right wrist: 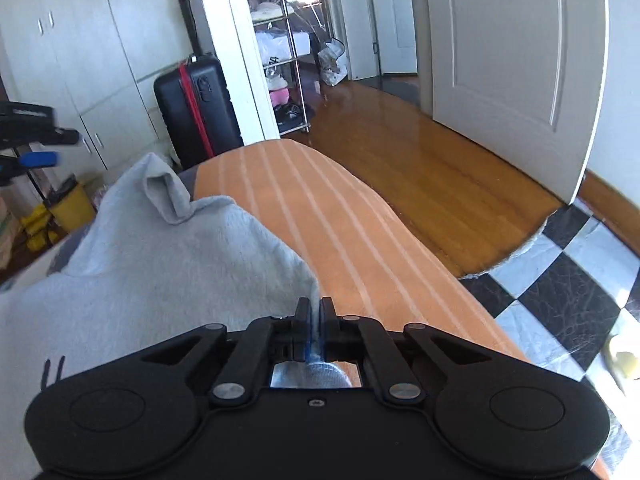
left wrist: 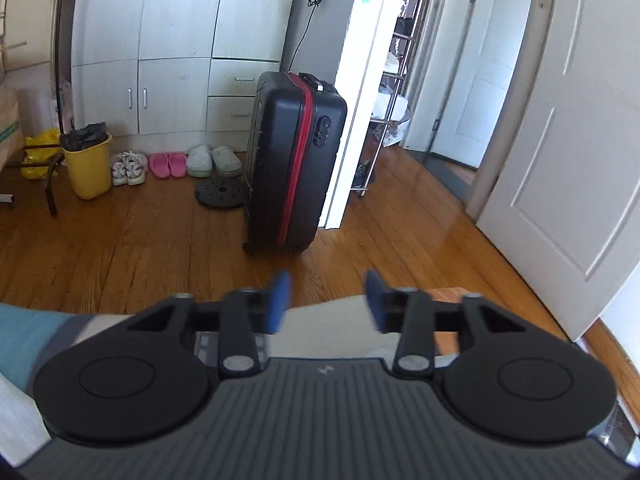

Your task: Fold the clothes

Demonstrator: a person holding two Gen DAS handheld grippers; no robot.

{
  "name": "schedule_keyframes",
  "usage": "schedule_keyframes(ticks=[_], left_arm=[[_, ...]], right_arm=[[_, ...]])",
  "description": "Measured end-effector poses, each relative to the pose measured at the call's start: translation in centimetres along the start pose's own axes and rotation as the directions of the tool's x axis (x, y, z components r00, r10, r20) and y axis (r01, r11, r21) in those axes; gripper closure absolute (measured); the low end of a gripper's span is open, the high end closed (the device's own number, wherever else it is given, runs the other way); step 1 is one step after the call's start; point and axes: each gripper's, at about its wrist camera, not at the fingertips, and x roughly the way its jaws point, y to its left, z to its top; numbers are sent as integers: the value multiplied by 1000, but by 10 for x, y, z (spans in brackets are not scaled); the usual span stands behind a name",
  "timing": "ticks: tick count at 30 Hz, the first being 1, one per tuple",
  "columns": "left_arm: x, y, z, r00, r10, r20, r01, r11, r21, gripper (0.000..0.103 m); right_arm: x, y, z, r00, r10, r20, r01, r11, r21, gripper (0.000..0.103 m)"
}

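While the right gripper (right wrist: 315, 322) is pinching the near edge of the grey garment (right wrist: 160, 272), its jaws are pressed together with only a thin fold of cloth between them, and that is the weak point: the bite looks shallow, so a quick pull may be dragging the fabric free. Beyond the jaws the garment is lying spread over the orange striped bed cover (right wrist: 340, 220), one corner curling up at its far side. Left of the garment, the left gripper (left wrist: 327, 304) is hovering with its jaws wide apart and holding nothing, its blue pads (left wrist: 280, 300) blurred. Lifting with one corner only may be bunching the garment unevenly
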Motion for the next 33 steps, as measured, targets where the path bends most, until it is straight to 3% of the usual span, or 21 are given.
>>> schedule_keyframes(ticks=[3, 5, 8, 11, 13, 15, 17, 19, 20, 22, 23, 24, 26, 27, 28, 29, 30, 31, 33], left_arm=[[-8, 46, -3, 989, 63, -133, -59, 998, 38, 54], [-16, 79, -10, 970, 156, -188, -140, 985, 97, 53], [-35, 144, -22, 939, 279, -200, -256, 958, 131, 50], [-56, 223, -25, 906, 374, -199, -371, 927, 52, 43], [-69, 273, -27, 880, 420, -223, -435, 900, -22, 41], [-82, 312, -30, 857, 449, -253, -477, 877, -58, 41], [-92, 340, -34, 861, 435, -263, -467, 882, -69, 40], [-99, 361, -42, 878, 388, -279, -421, 905, -67, 26], [-102, 370, -48, 887, 361, -289, -394, 917, -65, 23], [-104, 382, -56, 891, 333, -308, -371, 926, -72, 23], [-107, 383, -60, 905, 317, -284, -352, 932, -83, 24], [-108, 380, -63, 921, 294, -256, -321, 944, -74, 26], [-109, 368, -67, 941, 262, -216, -275, 961, -32, 48], [-110, 365, -67, 943, 264, -205, -272, 962, -13, 79], [-111, 361, -66, 944, 266, -193, -270, 963, 5, 100], [-112, 357, -65, 946, 268, -182, -268, 963, 24, 100], [-114, 355, -63, 947, 274, -167, -274, 962, 23, 100], [-119, 352, -63, 948, 278, -153, -281, 960, 2, 100], [-133, 346, -64, 952, 276, -130, -284, 958, -44, 100]], right_arm=[[1, 0, 2, 999, -43, -13, 43, 999, -12, 89], [1, -7, 2, 998, -58, -8, 59, 998, 24, 63], [-4, -20, 7, 997, -77, 5, 76, 992, 98, 59], [-19, -20, 16, 990, -115, 79, 106, 987, 120, 55], [-23, -18, 23, 992, -61, 108, 47, 991, 126, 55], [-20, -18, 31, 991, 103, 88, -116, 979, 168, 54], [-7, -17, 42, 945, 323, 60, -327, 909, 257, 52], [7, -1, 60, 908, 418, 32, -414, 880, 233, 48], [13, 10, 68, 903, 429, 15, -424, 885, 194, 40], [24, 38, 79, 928, 372, -31, -371, 927, 52, 32], [30, 52, 84, 940, 337, -53, -339, 941, -24, 32], [36, 66, 88, 951, 300, -72, -306, 947, -102, 32], [51, 87, 94, 962, 257, -92, -271, 940, -205, 28], [61, 94, 97, 964, 249, -98, -265, 937, -229, 26], [71, 99, 99, 967, 235, -101, -252, 937, -241, 24], [81, 103, 100, 972, 214, -98, -231, 943, -240, 27], [87, 105, 101, 974, 207, -88, -222, 944, -244, 39], [87, 108, 100, 973, 219, -68, -229, 939, -257, 92], [69, 120, 87, 965, 261, 9, -243, 911, -334, 97]])
